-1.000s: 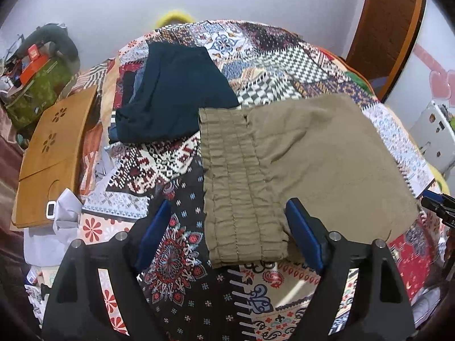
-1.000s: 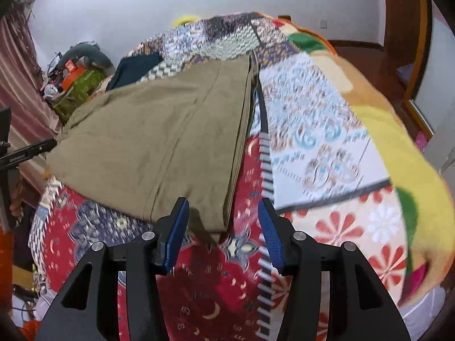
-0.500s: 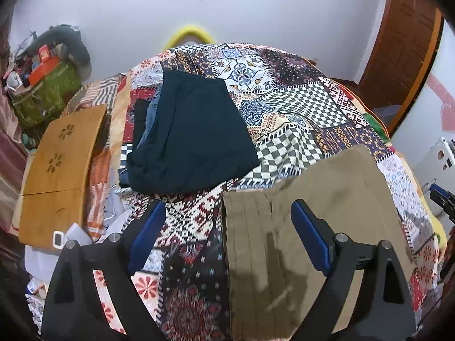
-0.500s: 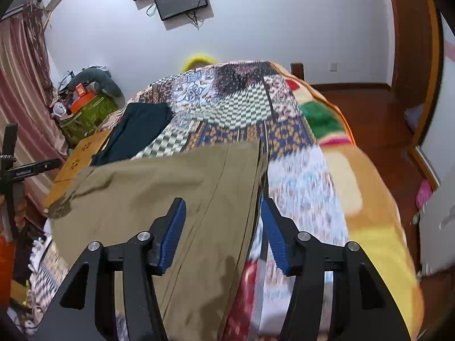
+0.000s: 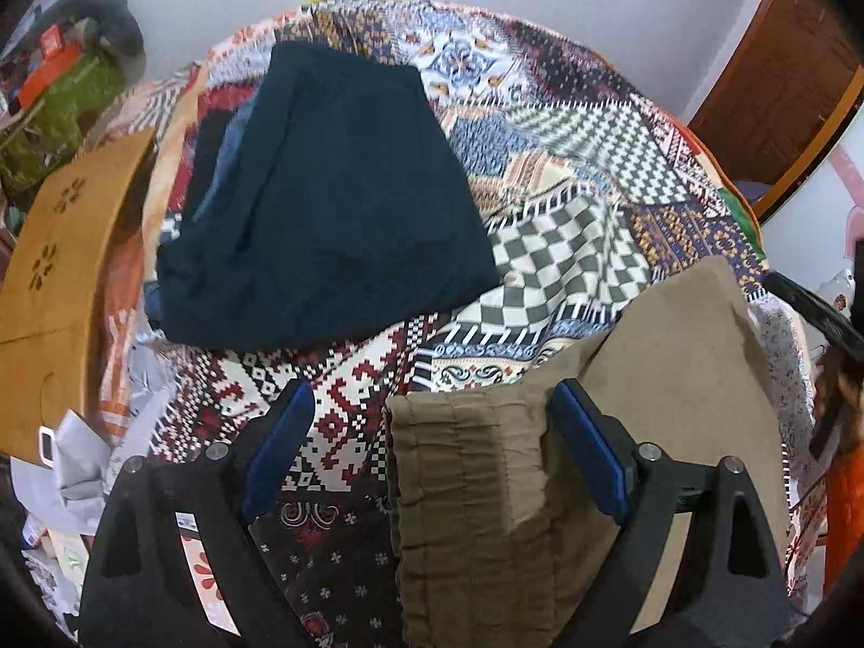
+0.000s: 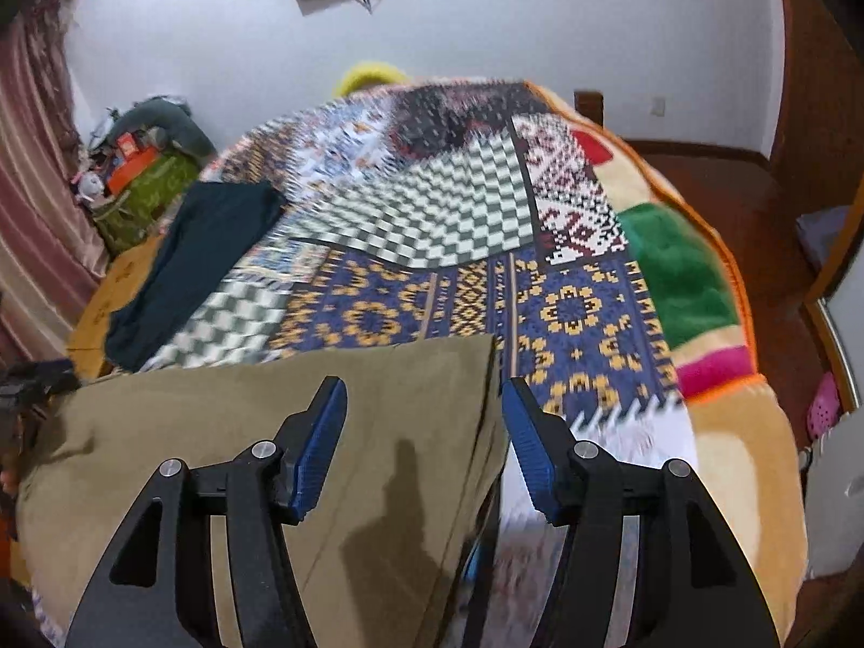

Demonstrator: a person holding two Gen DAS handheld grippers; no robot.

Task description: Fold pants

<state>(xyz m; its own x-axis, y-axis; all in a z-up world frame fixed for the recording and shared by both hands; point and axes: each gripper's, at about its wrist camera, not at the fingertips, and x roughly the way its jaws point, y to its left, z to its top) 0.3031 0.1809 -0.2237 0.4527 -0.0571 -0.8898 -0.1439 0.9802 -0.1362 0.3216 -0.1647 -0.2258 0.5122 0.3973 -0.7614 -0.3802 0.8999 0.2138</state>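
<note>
Olive-brown pants (image 5: 675,378) lie flat on the patchwork bedspread (image 5: 567,173), with the gathered waistband (image 5: 464,497) near my left gripper. My left gripper (image 5: 432,421) is open and empty, hovering above the waistband's far corner. In the right wrist view the pants (image 6: 227,432) fill the lower left, their far right corner near the blue fingers. My right gripper (image 6: 424,421) is open and empty above that leg end.
A folded dark navy garment (image 5: 335,200) lies on the bed beyond the pants, also seen in the right wrist view (image 6: 200,254). A wooden lap table (image 5: 59,270) and clutter sit off the bed's left edge. A wooden door (image 5: 794,70) stands at the right.
Both grippers have risen and tilted up from the near edge of the pants toward their far edge. Both stay open and empty. The pants have not moved.
</note>
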